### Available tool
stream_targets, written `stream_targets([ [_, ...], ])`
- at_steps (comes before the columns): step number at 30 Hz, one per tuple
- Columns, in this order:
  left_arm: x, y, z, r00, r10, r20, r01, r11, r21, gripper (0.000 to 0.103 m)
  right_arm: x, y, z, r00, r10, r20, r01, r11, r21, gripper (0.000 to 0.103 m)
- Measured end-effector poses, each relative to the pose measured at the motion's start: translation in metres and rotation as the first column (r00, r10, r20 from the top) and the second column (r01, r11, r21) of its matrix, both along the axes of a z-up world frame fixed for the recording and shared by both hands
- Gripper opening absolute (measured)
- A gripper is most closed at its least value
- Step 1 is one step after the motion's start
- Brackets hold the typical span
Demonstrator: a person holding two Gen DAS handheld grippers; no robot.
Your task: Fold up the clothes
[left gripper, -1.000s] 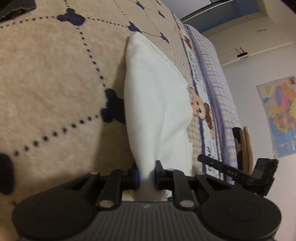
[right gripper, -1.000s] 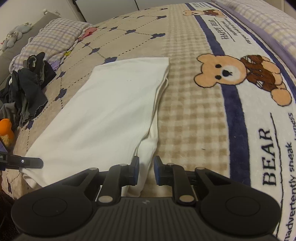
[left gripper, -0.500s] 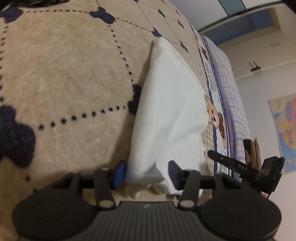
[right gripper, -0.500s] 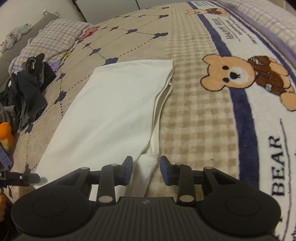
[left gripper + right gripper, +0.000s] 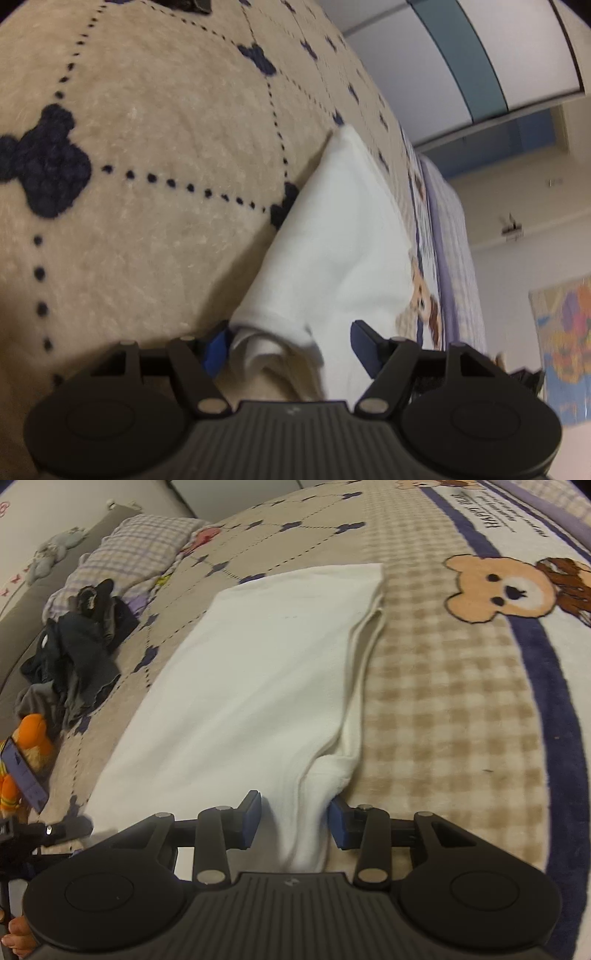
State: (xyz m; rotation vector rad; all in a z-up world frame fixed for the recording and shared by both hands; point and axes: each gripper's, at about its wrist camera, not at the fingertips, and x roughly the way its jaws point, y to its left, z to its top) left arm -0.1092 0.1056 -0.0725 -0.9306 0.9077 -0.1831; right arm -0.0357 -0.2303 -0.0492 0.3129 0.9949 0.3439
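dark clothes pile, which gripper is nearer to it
Left. The left gripper is at the white garment's edge on the dark clothes pile's side; the right gripper is at its far edge.

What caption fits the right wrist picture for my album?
Right gripper, jaws open, around the folded white cloth's corner on a bear blanket.
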Motion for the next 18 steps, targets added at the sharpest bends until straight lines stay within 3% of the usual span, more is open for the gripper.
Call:
stream_targets([
  [3,-0.003,-0.013,-0.001,0.999,0.035,0.021,-0.036,0.999,0.028,0.054,-0.002,0.007,-0.001,1.000,0.016,0.015,-0.015,1.000,-0.014,0.027],
  [4,-0.003,-0.015,-0.001,0.999,0.044,0.023,-0.045,0.998,0.040,0.032,-0.003,0.008,-0.002,1.000,0.018,0.020,-0.017,1.000,-0.023,0.024],
  [5,-0.003,-0.016,-0.001,0.998,0.054,0.023,-0.055,0.997,0.053,0.024,-0.003,0.008,-0.001,1.000,0.019,0.025,-0.018,0.999,-0.033,0.019],
  [12,-0.002,0.014,0.025,0.995,0.075,0.061,-0.081,0.991,0.109,0.018,-0.007,0.006,0.010,0.998,0.058,-0.023,-0.058,0.998,0.019,0.016],
  [15,0.008,0.048,0.042,0.992,0.095,0.084,-0.105,0.986,0.129,0.019,-0.009,0.008,0.019,0.995,0.091,-0.033,-0.089,0.995,0.045,0.024],
  [18,0.017,0.071,0.039,0.995,0.097,0.033,-0.100,0.989,0.110,0.023,-0.005,0.006,0.029,0.995,0.097,-0.003,-0.097,0.995,0.007,0.029],
])
